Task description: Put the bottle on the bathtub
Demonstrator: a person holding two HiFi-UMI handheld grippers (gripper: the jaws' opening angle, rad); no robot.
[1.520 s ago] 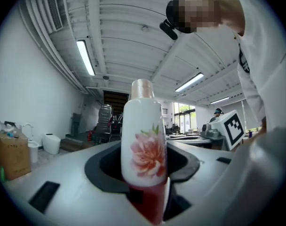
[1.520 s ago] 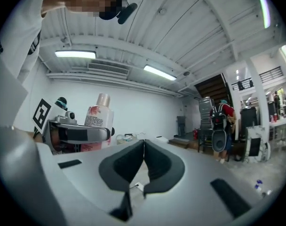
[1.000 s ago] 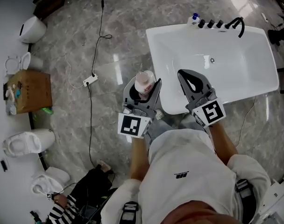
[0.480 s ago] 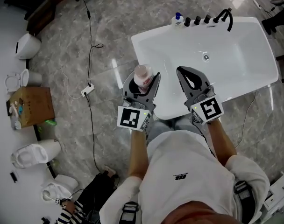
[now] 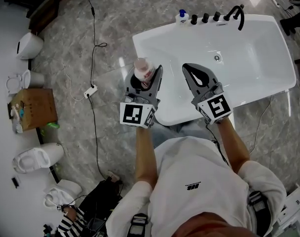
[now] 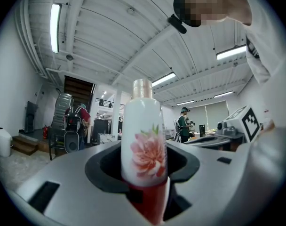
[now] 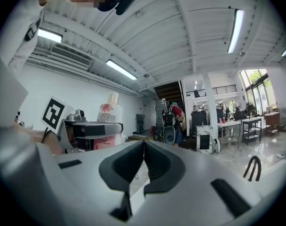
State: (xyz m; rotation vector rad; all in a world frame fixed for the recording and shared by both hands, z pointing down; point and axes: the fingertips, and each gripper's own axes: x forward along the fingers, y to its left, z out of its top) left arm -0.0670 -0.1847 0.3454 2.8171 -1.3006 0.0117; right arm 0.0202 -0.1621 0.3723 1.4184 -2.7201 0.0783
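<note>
Head view: the left gripper (image 5: 144, 79) carries the bottle (image 5: 141, 69) upright, jaws clamped on its lower body. It hangs over the floor (image 5: 66, 43) just beside the left edge of the tub (image 5: 140, 51), nearer the near-left corner than the far one. The right gripper (image 5: 199, 79) hovers over the tub's near edge with nothing in it. At the far-left corner a blue-capped bottle (image 5: 181, 16) stands beside the knobs (image 5: 205, 18) and faucet (image 5: 237, 14).

The step in hand looks like the carry to the rim. The rim looks narrow and glossy, so the base should be centred over a flat stretch of it. The far edge by the knobs appears the broadest ledge. The bottle should come down plumb until its base bears fully on the rim. Only then should the jaws part, slowly, and the gripper draw back level so that it does not nudge the bottle.

Left gripper view: the white bottle with its pink flower and red foot stands between the jaws, pinched on both sides, cap up. The grip sits low, so the top may sway. A smooth, unhurried move would suit.

Right gripper view: the jaws are pressed together with nothing between them. The left gripper and bottle show at the left. This gripper is best held clear of the landing spot.
</note>
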